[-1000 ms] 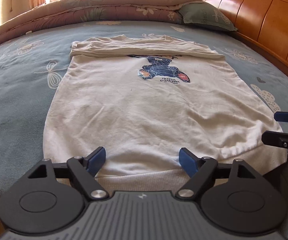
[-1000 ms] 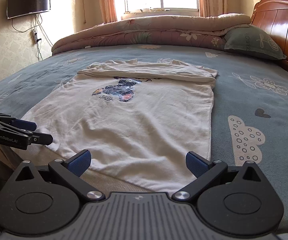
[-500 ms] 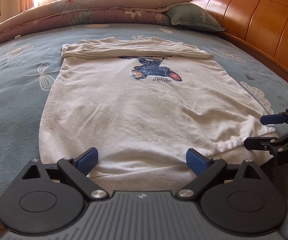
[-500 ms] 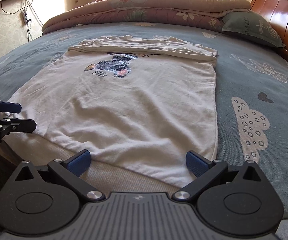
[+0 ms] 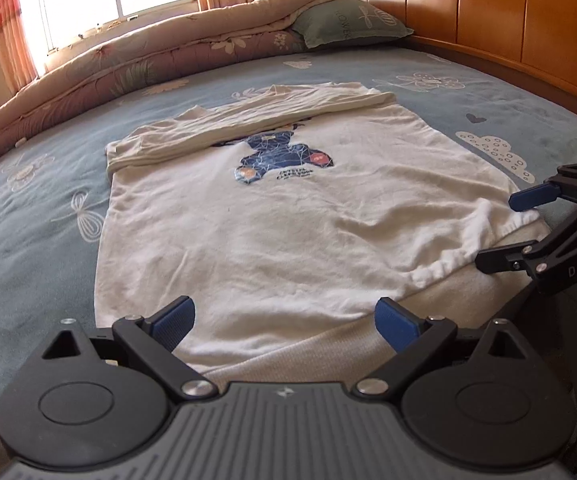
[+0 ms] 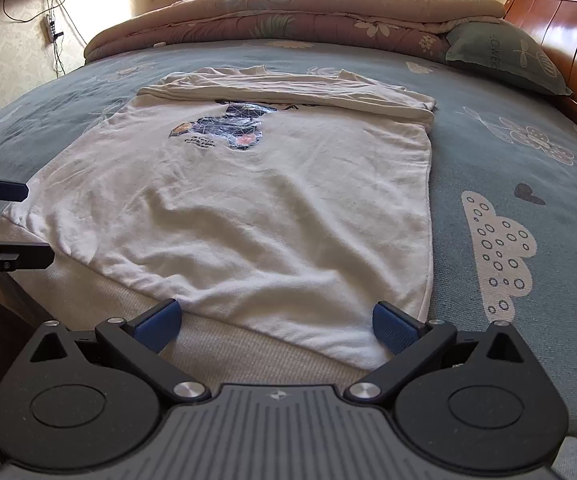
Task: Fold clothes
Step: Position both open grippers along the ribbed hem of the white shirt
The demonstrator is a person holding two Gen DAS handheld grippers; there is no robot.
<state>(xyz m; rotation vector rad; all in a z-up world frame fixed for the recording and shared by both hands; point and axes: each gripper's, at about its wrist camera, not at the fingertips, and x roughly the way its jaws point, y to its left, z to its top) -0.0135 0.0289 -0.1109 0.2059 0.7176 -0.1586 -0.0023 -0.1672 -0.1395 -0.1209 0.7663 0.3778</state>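
We hold the left gripper [image 5: 284, 320] and the right gripper [image 6: 276, 322] low at the near hem of the white shirt [image 5: 288, 216], both with jaws wide apart and nothing in them; if we pinch only the top layer, or grab the bed [image 6: 528, 160] sheet too, we think the fold could come out crooked or bunched. The shirt lies flat on the bed, bear picture up; its far end is folded over in a band, and the cloth has soft wrinkles.

Black claw [image 5: 284, 318] — blue ribbed pads [image 5: 174, 318], silver screws
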